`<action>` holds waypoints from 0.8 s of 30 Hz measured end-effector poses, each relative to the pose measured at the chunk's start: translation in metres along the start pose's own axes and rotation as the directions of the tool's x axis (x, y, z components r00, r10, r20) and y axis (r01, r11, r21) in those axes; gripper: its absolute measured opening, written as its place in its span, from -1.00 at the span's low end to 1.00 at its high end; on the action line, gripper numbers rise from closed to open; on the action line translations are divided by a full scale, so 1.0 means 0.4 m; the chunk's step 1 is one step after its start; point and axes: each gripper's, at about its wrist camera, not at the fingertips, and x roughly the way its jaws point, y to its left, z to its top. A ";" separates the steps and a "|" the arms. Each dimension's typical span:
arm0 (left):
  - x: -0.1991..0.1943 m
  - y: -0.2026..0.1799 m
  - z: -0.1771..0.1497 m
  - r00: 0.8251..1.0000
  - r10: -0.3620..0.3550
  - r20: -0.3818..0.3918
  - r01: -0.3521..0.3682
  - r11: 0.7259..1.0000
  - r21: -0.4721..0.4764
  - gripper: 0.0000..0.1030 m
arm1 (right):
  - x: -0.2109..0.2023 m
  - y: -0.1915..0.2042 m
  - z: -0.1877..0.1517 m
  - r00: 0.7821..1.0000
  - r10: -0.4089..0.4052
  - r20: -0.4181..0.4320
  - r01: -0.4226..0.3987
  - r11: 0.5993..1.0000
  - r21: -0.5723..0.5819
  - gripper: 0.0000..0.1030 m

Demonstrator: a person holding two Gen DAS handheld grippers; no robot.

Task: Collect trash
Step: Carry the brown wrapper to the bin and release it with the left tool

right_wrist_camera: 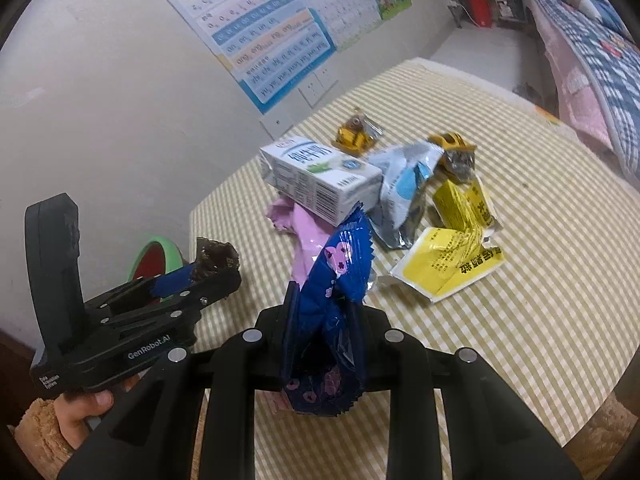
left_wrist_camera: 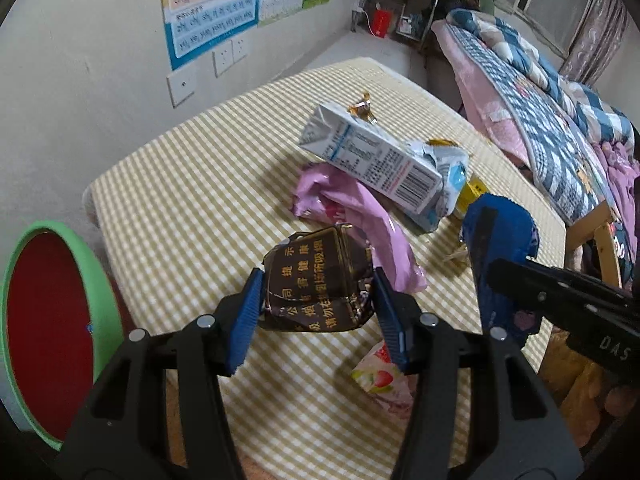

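Left wrist view: our left gripper point(left_wrist_camera: 316, 312) is clamped on a crumpled dark cigarette pack point(left_wrist_camera: 316, 280), lifted above the table's point(left_wrist_camera: 180, 184) near left corner, with the green-rimmed bin point(left_wrist_camera: 96, 280) just off that edge. Our right gripper point(right_wrist_camera: 320, 312) is pinched tight on a blue wrapper point(right_wrist_camera: 336, 280). Neither piece is binned yet, we judge. Left mid-table: the milk carton point(right_wrist_camera: 320, 184), pink wrapper point(left_wrist_camera: 352, 204), grey pouch point(right_wrist_camera: 404, 196), and yellow packets point(right_wrist_camera: 452, 268).
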 end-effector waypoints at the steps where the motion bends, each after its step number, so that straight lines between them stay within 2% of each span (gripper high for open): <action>1: -0.008 0.005 0.000 1.000 0.003 0.007 -0.003 1.000 -0.003 0.01 | -0.002 0.002 -0.001 1.000 -0.001 0.006 0.001 1.000 -0.003 -0.55; 13: -0.070 0.038 -0.017 0.999 0.027 0.047 -0.027 1.000 -0.012 0.01 | -0.025 0.013 -0.005 0.998 -0.013 0.055 0.013 1.000 -0.017 -0.53; 24: -0.106 0.084 -0.033 0.997 0.034 0.072 -0.030 0.998 -0.049 0.01 | -0.021 0.045 -0.023 0.999 -0.010 0.049 0.012 0.999 -0.035 -0.52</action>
